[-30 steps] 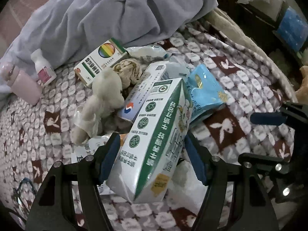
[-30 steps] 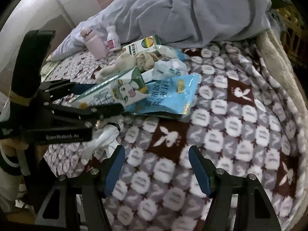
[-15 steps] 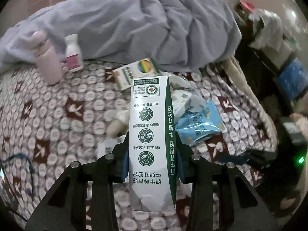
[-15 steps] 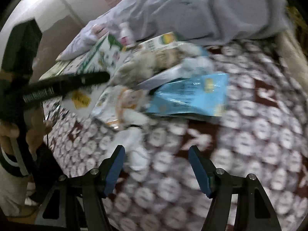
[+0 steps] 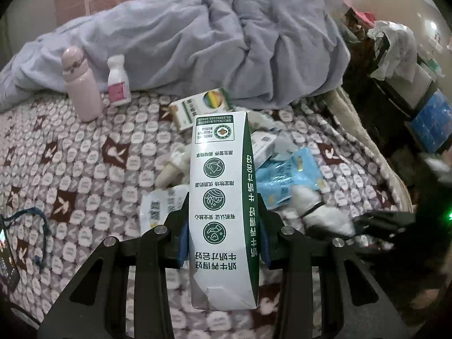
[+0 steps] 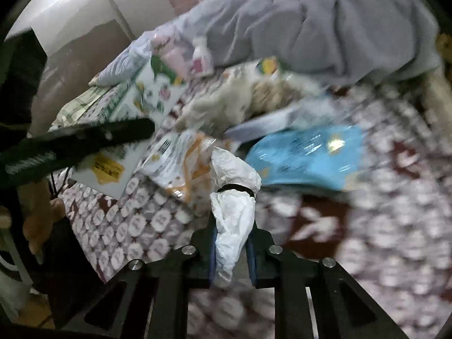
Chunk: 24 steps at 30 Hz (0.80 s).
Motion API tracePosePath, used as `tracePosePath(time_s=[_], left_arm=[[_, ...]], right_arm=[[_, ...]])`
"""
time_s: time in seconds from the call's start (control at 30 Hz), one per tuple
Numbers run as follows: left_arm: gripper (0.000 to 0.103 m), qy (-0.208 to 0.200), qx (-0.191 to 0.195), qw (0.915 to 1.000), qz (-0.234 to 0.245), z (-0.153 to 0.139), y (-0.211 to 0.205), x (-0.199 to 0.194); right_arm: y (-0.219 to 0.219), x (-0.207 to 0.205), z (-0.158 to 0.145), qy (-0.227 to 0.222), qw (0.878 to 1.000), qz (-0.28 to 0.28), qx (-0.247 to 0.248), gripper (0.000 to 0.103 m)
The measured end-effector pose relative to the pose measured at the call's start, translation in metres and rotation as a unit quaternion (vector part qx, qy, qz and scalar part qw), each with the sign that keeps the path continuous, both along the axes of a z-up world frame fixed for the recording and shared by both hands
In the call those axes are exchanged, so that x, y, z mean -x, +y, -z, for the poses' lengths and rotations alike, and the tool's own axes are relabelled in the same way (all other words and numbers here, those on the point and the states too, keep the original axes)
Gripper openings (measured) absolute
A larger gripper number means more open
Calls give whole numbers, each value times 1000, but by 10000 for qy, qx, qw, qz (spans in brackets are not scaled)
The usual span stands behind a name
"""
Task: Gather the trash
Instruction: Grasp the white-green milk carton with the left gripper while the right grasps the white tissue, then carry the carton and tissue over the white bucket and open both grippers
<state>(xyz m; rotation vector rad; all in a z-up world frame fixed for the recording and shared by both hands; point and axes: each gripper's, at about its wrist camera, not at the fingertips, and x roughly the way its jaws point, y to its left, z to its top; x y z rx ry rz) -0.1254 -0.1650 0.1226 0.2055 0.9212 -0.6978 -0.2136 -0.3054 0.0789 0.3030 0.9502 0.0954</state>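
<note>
Left wrist view: left gripper (image 5: 223, 240) clamps white-and-green milk carton (image 5: 223, 212) upright above patterned blanket (image 5: 84, 155), litter pile behind | Right wrist view: right gripper (image 6: 231, 251) jaws narrow, pinching white crumpled bag (image 6: 234, 197) beside blue packet (image 6: 305, 158)

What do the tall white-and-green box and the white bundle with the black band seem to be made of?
The box looks like coated paperboard: crisp folded edges, printed faintly glossy faces. The white bundle looks like thin plastic film or crumpled tissue: fine soft wrinkles, cinched by the band; the blur leaves it open.
</note>
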Motion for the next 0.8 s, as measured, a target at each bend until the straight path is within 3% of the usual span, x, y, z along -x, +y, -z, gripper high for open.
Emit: tracePosePath(time_s=[0.3, 0.8], left_arm=[[36, -407, -171, 9986, 304, -7, -60, 35], [36, -733, -408, 9918, 964, -8, -146, 80]], right_arm=[[-60, 41, -39, -334, 9957, 795, 328, 16], [-131, 105, -54, -443, 9840, 1654, 502, 16]])
